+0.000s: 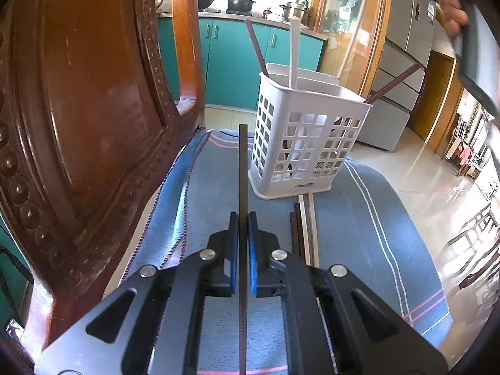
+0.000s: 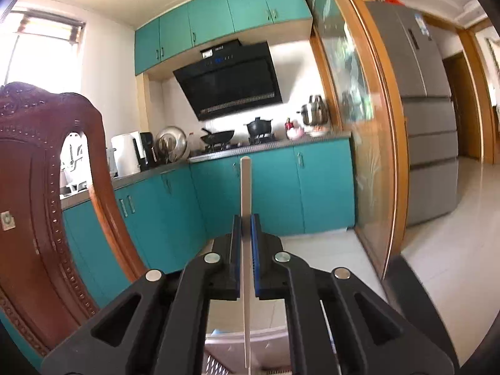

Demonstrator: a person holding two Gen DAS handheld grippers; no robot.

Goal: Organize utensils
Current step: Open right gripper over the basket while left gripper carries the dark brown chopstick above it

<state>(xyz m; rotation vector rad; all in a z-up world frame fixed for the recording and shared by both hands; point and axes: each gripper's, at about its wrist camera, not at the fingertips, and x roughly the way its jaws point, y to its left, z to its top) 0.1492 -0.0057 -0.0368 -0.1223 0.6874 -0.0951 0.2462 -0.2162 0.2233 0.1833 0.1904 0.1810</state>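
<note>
Holder (image 1: 307, 143): white perforated plastic, matt. Cloth (image 1: 359, 234): blue woven fabric. Chair (image 1: 93, 109): carved, glossy varnished wood. Held chopstick (image 1: 242, 172): dark, matt. Floor (image 1: 415, 168): glossy tile.

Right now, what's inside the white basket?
The white basket holds two dark chopsticks and one white chopstick, all leaning out the top. Its perforated walls hide their lower ends.

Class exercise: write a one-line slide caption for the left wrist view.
Left gripper shut on a dark chopstick, facing a white slotted basket on a blue striped cloth.
</note>
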